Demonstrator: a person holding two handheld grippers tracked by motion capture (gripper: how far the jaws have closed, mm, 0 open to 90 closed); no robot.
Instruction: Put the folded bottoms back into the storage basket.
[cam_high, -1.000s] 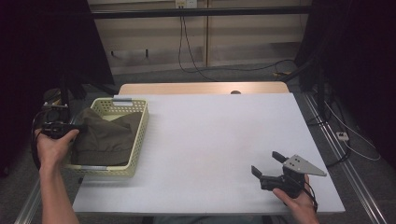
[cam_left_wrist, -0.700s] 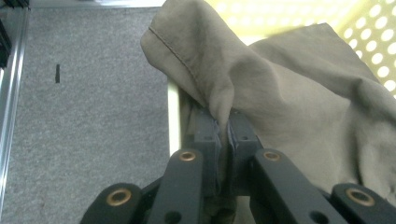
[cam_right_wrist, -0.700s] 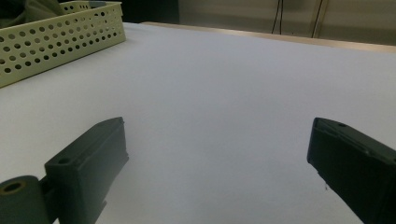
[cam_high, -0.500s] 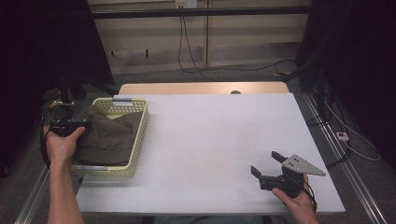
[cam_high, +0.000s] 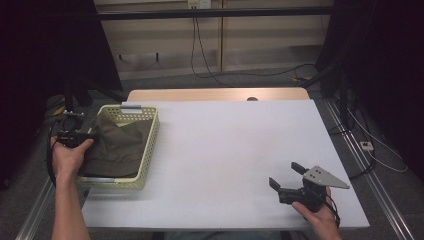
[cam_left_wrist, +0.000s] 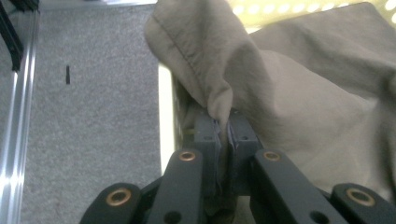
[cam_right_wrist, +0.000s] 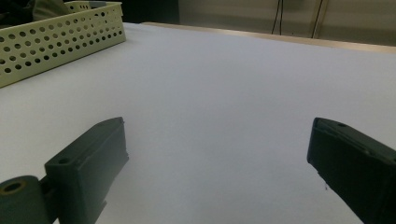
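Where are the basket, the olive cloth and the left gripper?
basket (cam_high: 150, 145), high view, right wall.
olive cloth (cam_left_wrist: 299, 102), left gripper view, bunched fold.
left gripper (cam_left_wrist: 223, 135), left gripper view, between its fingertips.

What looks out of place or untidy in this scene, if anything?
The olive cloth is crumpled in the yellow basket, not folded. At the basket's left edge a fold is pulled up, pinched in the left gripper. The right gripper rests open on the white table. Nothing is spilled or damaged.
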